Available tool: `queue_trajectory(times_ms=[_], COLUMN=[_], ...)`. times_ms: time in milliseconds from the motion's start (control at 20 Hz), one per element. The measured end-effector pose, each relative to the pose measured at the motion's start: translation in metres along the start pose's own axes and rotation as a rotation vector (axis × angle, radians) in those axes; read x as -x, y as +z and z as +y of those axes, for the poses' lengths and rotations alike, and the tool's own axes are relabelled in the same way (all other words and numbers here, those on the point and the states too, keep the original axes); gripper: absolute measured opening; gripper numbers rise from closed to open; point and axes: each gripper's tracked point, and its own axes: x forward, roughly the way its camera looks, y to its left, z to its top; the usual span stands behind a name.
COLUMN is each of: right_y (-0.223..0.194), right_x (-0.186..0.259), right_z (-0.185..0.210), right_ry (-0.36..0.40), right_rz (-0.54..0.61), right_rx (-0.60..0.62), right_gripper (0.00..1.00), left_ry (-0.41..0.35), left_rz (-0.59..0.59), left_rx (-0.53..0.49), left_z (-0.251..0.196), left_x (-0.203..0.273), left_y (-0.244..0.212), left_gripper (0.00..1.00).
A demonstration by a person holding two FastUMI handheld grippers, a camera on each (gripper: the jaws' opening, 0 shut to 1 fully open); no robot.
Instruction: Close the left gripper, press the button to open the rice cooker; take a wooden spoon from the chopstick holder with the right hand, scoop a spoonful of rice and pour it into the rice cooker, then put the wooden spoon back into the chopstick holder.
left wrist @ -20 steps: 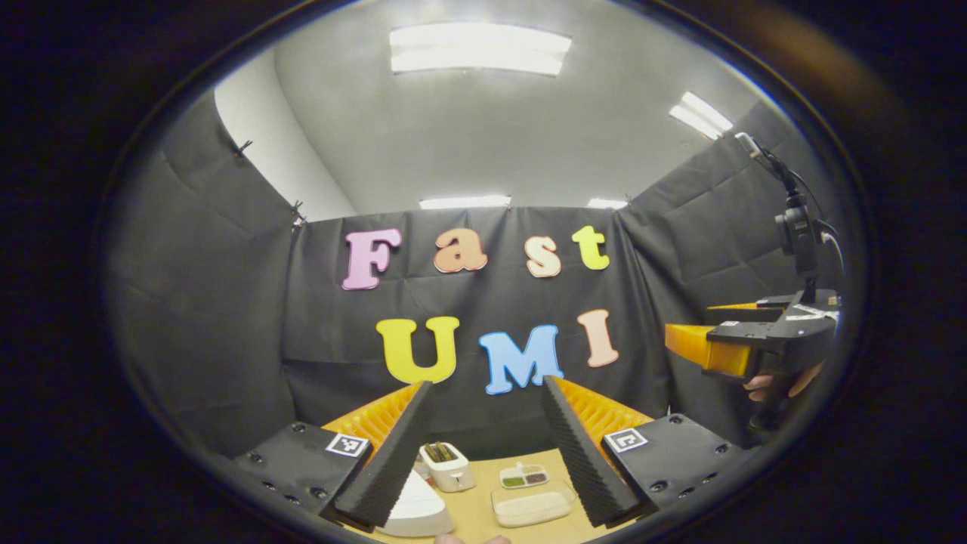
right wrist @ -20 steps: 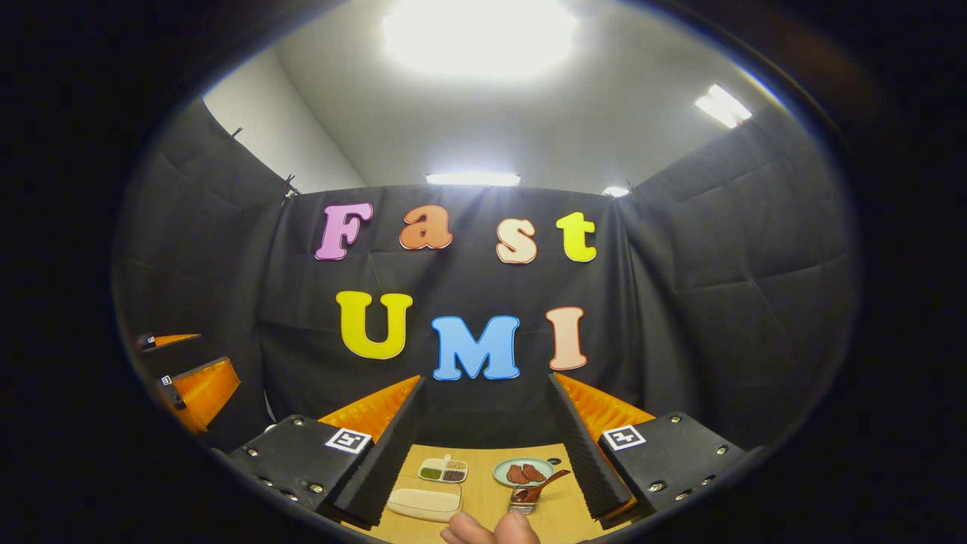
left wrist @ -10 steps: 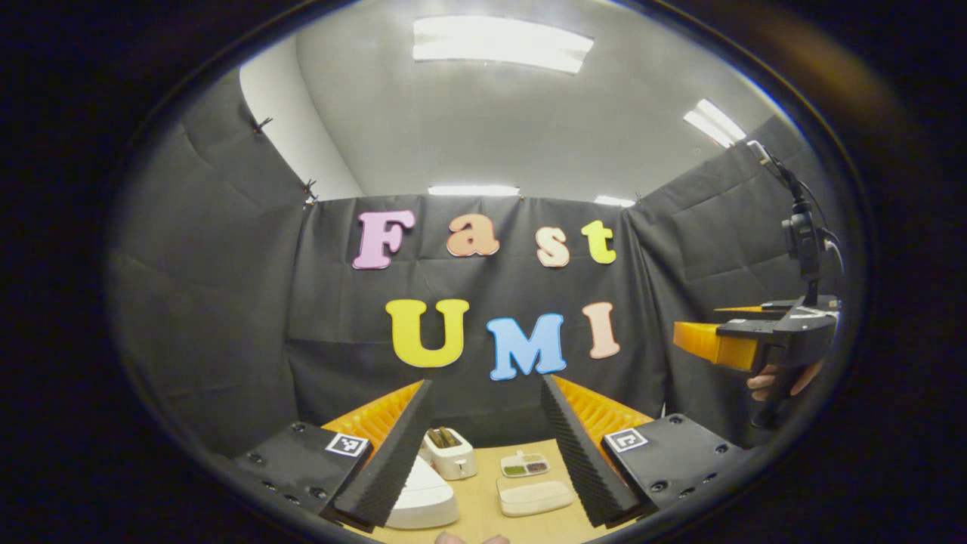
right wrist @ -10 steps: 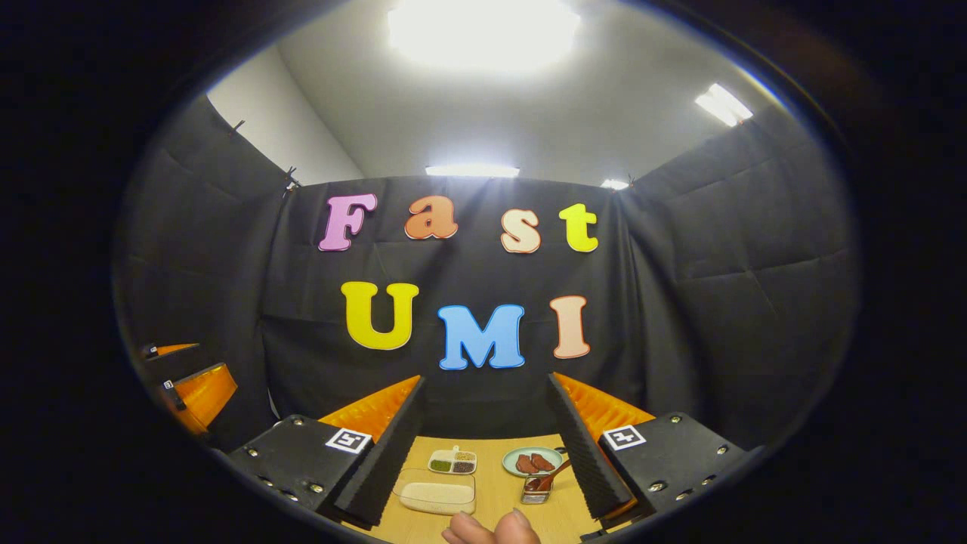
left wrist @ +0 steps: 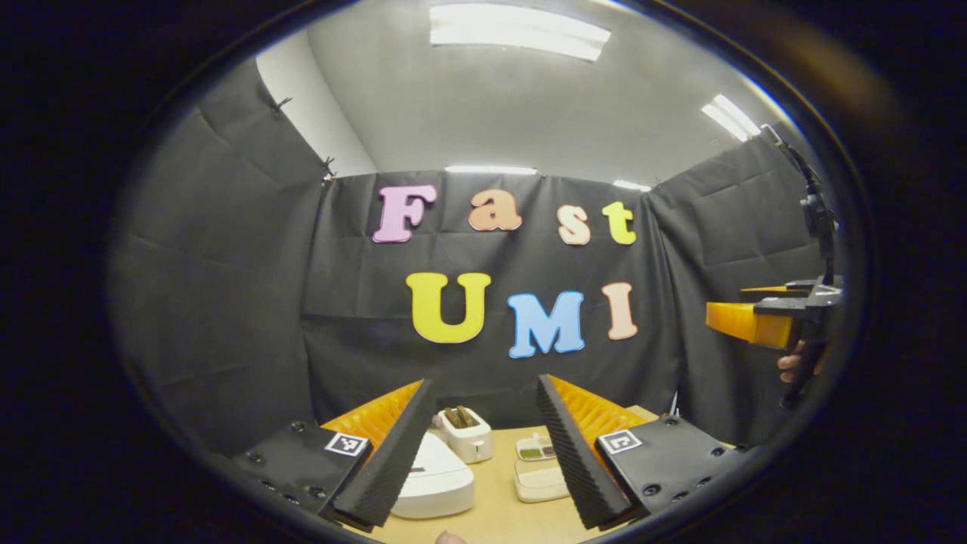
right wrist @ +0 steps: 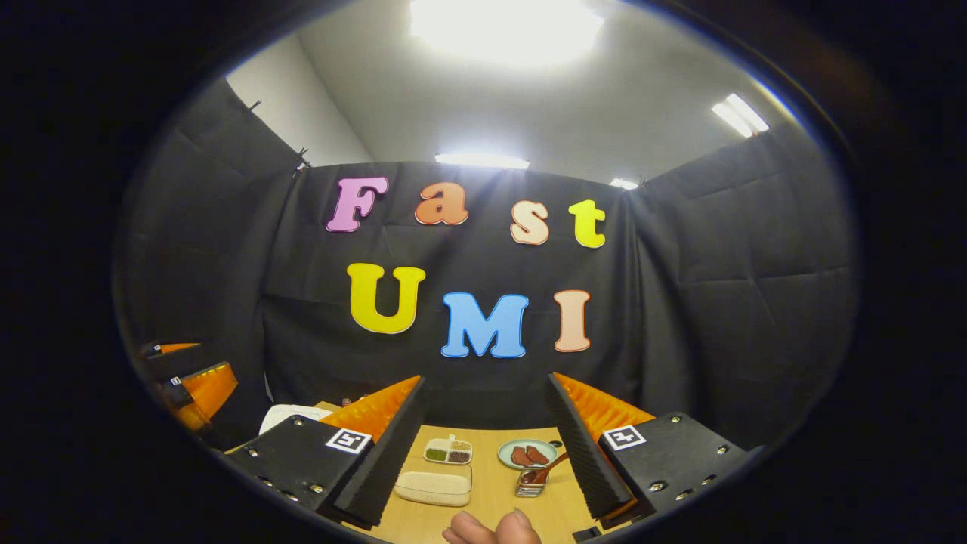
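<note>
Tongs [left wrist: 483,446] of the left hand stand spread above the tabletop [left wrist: 498,506], pinching nothing; between them lie the white rice cooker [left wrist: 434,480] with its lid down, a toaster [left wrist: 468,434], a divided dish [left wrist: 535,448] and a clear box of rice [left wrist: 540,481]. Far to the right the other tongs [left wrist: 744,321] show, held by a hand [left wrist: 793,363]. In the right gripper view the right tongs [right wrist: 487,446] are spread too, empty. Ahead sit the rice box [right wrist: 434,483], a plate [right wrist: 526,453] and the chopstick holder [right wrist: 531,483] with the wooden spoon [right wrist: 545,470] leaning in it.
</note>
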Motion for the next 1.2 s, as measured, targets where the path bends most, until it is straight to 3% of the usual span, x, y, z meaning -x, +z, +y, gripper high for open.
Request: queue_trajectory(times_ms=[50,150,350,450,850,1000,1200], right_y=[-0.001,-0.006,-0.010,-0.008,-0.027,-0.031,-0.015], right_x=[-0.005,-0.016,-0.043,-0.058,-0.097,-0.102,-0.106], right_z=[0.003,0.013,0.020,0.018,-0.007,-0.008,-0.015], right_ry=[0.008,0.047,0.110,0.133,0.188,0.205,0.123], right_rz=[0.000,0.009,0.006,-0.011,0.001,0.036,0.011], right_rx=[0.006,-0.005,-0.020,-0.027,-0.065,-0.115,-0.036], right_gripper=[0.96,0.96,0.96,0.96,0.95,0.96,0.95], left_ry=[0.013,0.049,0.167,0.201,0.456,0.487,0.480], left_rz=[0.010,0.036,0.096,0.147,0.492,0.575,0.624], left_rx=[0.007,0.012,0.004,0.030,0.043,0.057,0.008], left_z=[0.005,0.014,0.036,0.040,0.090,0.098,0.105], left_x=[-0.005,-0.021,-0.049,-0.070,-0.139,-0.166,-0.191], left_y=[-0.006,-0.018,-0.043,-0.064,-0.233,-0.285,-0.319], left_gripper=[0.95,0.83,0.22,0.09,0.09,0.09,0.09])
